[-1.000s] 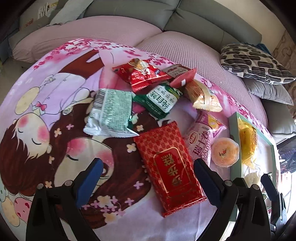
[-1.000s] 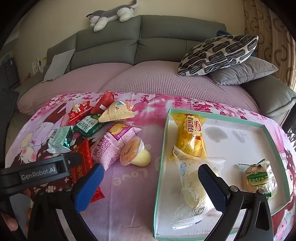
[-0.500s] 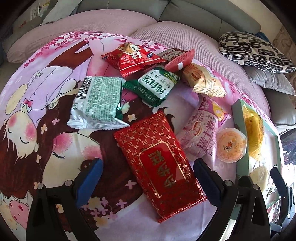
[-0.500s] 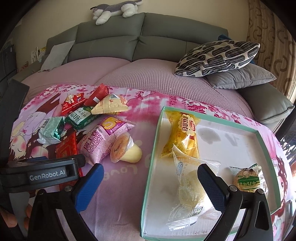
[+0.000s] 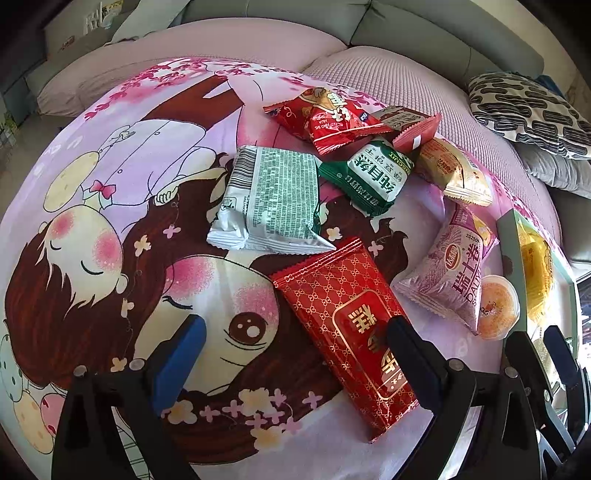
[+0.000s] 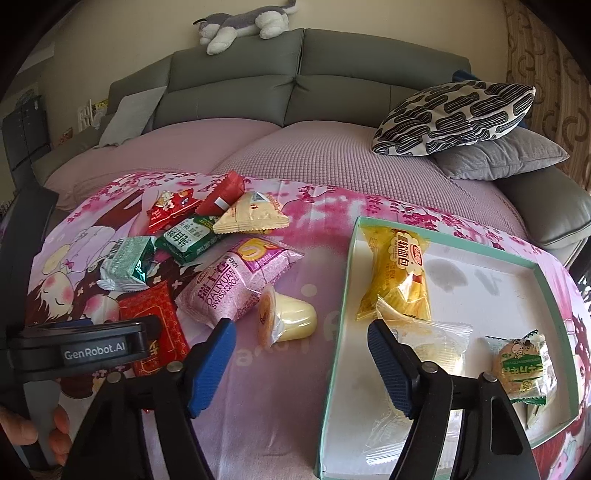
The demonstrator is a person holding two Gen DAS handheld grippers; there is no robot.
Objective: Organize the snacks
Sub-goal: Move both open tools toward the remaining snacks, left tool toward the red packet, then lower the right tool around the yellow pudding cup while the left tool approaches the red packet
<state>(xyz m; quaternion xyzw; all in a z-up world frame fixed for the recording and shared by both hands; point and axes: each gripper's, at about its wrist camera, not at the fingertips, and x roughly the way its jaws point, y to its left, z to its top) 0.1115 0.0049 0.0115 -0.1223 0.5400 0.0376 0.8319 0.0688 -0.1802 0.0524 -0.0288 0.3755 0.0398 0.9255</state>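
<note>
Several snack packs lie in a pile on the pink cartoon cloth. My left gripper (image 5: 295,336) is open, low over the cloth, its right finger over the long red pack (image 5: 347,325). A silver-green pack (image 5: 273,199), a green biscuit pack (image 5: 373,173) and a pink Swiss roll pack (image 5: 454,273) lie beyond. My right gripper (image 6: 301,341) is open and empty, straddling the left rim of the green-edged tray (image 6: 341,325). A jelly cup (image 6: 284,317) lies just ahead of it. The tray holds a yellow bread pack (image 6: 399,266), a clear pack (image 6: 436,343) and a small green pack (image 6: 521,365).
A grey sofa with a pink cover (image 6: 303,147) runs behind the cloth. A patterned cushion (image 6: 454,114) and a grey cushion (image 6: 498,155) lie at the back right. A plush cat (image 6: 243,26) sits on the sofa back. The left gripper's body (image 6: 77,350) shows at the right wrist view's lower left.
My left gripper has moved down and left, closer to the red pack. My right gripper has shifted right and its jaws have narrowed, now straddling the tray's left rim.
</note>
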